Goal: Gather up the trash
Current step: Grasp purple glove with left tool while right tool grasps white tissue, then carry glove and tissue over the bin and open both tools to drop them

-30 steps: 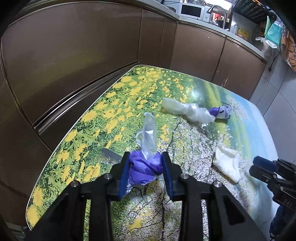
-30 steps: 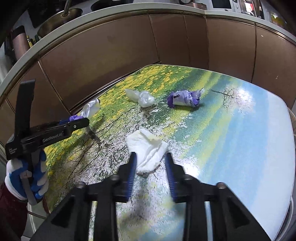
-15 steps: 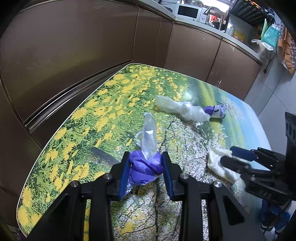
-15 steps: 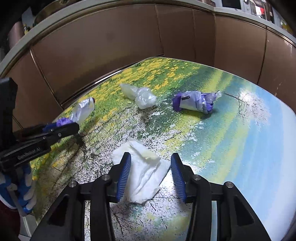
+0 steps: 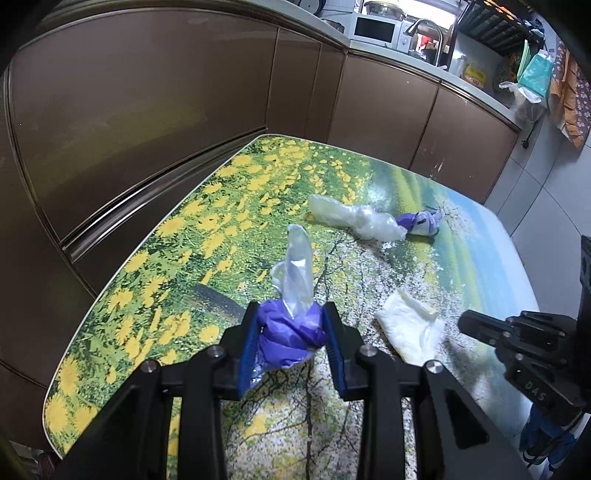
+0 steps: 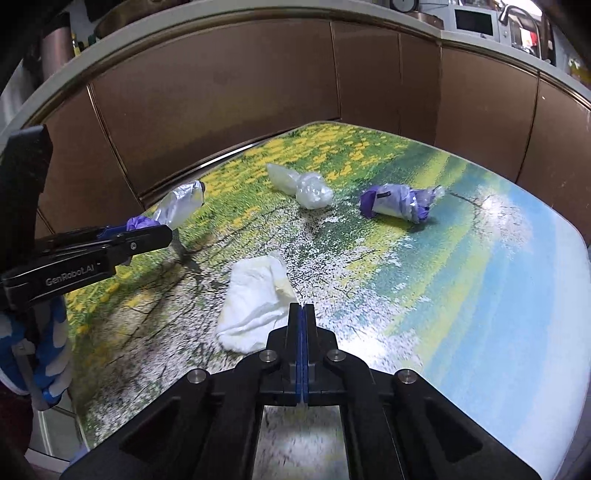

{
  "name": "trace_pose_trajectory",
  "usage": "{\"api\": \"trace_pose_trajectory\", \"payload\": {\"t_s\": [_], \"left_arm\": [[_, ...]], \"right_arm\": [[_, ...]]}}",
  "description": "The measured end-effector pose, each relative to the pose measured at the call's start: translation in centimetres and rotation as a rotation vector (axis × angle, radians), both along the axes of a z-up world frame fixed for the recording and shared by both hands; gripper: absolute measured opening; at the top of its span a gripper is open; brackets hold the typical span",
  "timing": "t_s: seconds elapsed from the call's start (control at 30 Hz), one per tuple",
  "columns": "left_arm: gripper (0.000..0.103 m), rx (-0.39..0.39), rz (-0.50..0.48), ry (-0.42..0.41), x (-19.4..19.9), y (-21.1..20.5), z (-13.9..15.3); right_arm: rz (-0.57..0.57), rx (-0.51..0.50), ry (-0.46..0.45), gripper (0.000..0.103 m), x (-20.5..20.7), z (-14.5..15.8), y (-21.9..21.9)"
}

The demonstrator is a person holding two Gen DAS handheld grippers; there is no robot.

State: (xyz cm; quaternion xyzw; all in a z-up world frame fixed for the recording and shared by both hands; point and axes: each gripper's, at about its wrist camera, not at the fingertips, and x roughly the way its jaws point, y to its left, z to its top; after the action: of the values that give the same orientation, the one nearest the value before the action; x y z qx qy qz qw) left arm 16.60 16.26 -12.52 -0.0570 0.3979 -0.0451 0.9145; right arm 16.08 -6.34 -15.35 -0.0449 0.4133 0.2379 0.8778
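Observation:
My left gripper (image 5: 291, 332) is shut on a purple and clear plastic wrapper (image 5: 290, 325), held above the flower-print table (image 5: 207, 221); the wrapper also shows in the right wrist view (image 6: 173, 210). My right gripper (image 6: 301, 314) is shut with its pads together, empty, its tips at the near edge of a white crumpled tissue (image 6: 255, 299) that lies flat on the table. The tissue also shows in the left wrist view (image 5: 410, 328). A clear plastic bag (image 6: 301, 184) and a purple-white wrapper (image 6: 397, 201) lie farther back.
Brown cabinet fronts (image 5: 147, 92) stand along the table's far and left sides. A counter with a microwave (image 5: 376, 29) and sink tap is behind. The table's right edge (image 6: 576, 295) drops to a tiled floor.
My right gripper was open around the tissue and has shut; the tissue lies outside its pads. The left gripper still holds the wrapper and has lifted a little.

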Motion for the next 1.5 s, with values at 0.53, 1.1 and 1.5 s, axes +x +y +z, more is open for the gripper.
{"api": "trace_pose_trajectory", "payload": {"t_s": [0.53,1.1,1.5], "left_arm": [[0.031,-0.020,0.012,-0.017,-1.4,1.1,0.7],[0.031,-0.042,0.018,-0.010,-2.0,2.0,-0.1],[0.031,-0.022,-0.019,-0.051,-4.5,-0.2,2.7]], "right_arm": [[0.049,0.039,0.022,0.040,0.7,0.4,2.7],[0.023,-0.133,0.003,0.010,1.7,-1.8,4.7],[-0.009,0.035,-0.020,0.009,-2.6,3.0,-0.6]]}}
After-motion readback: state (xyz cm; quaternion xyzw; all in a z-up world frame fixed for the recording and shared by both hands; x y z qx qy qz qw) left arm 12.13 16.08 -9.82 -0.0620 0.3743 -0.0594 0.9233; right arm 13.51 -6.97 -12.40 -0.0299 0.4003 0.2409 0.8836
